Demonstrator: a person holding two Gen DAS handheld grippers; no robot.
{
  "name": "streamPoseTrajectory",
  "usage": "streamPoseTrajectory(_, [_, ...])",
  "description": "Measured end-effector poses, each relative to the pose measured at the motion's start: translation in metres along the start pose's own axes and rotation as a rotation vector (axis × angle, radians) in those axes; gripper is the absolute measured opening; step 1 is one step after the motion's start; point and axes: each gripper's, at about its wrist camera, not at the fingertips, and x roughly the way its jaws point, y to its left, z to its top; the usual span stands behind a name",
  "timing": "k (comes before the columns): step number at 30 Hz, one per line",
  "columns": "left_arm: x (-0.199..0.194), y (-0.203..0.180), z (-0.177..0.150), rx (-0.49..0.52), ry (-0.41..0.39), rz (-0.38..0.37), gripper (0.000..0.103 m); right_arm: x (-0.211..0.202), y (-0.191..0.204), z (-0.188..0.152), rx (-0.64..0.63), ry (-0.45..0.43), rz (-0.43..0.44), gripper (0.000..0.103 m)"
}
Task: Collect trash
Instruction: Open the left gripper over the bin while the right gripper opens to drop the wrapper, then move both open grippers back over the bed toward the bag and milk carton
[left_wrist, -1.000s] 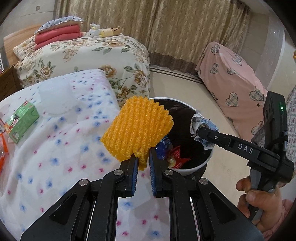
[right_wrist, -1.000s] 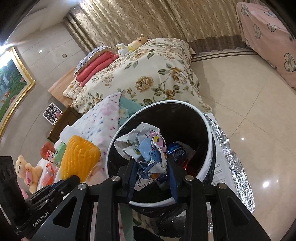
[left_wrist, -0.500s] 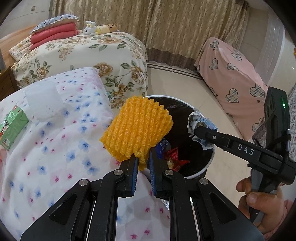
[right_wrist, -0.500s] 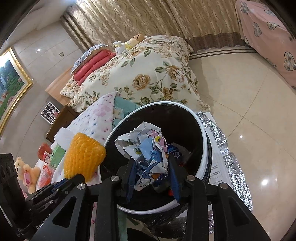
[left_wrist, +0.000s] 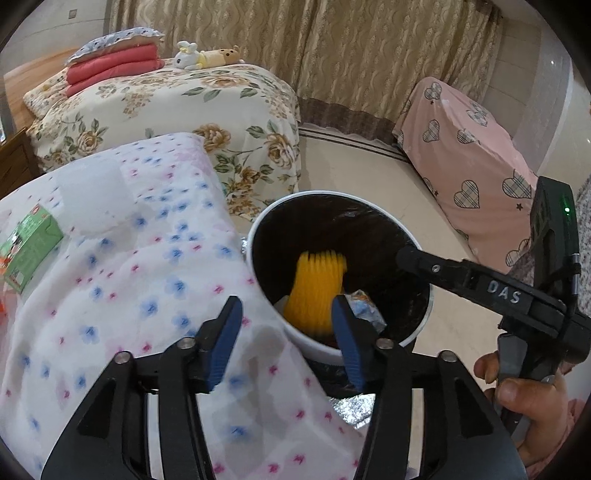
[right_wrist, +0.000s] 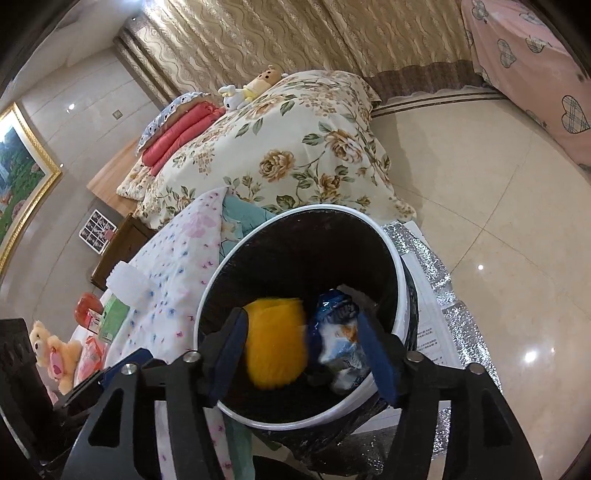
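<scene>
Both grippers hang over the bin (left_wrist: 258, 236), a white-rimmed pail with a black liner beside the flowered blanket (left_wrist: 110, 295). The left gripper (left_wrist: 286, 334) has just been opening; its jaws stand apart with nothing between the pads. The yellow foam net (left_wrist: 317, 288) is inside the bin (blurred). The right gripper (right_wrist: 304, 356) has just been opening too, jaws apart and clear of the crumpled wrapper (right_wrist: 338, 339), which lies in the bin beside the net. A green carton (left_wrist: 27, 251) lies on the blanket.
</scene>
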Motion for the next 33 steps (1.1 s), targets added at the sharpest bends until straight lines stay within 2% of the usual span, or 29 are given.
streamPoseTrajectory(8, [-0.021, 0.026, -0.018, -0.056, -0.014, 0.036, 0.056, -0.006, 0.014, -0.009, -0.001, -0.018, 0.026, 0.076])
streamPoseTrajectory(23, [-0.067, 0.104, -0.062, -0.223, -0.041, 0.133, 0.057, 0.002, 0.074, -0.039, -0.077, 0.019, 0.103, 0.077])
streamPoseTrajectory(33, [-0.093, 0.148, -0.084, -0.3, -0.067, 0.197, 0.057, 0.015, 0.118, -0.058, -0.139, 0.062, 0.154, 0.078])
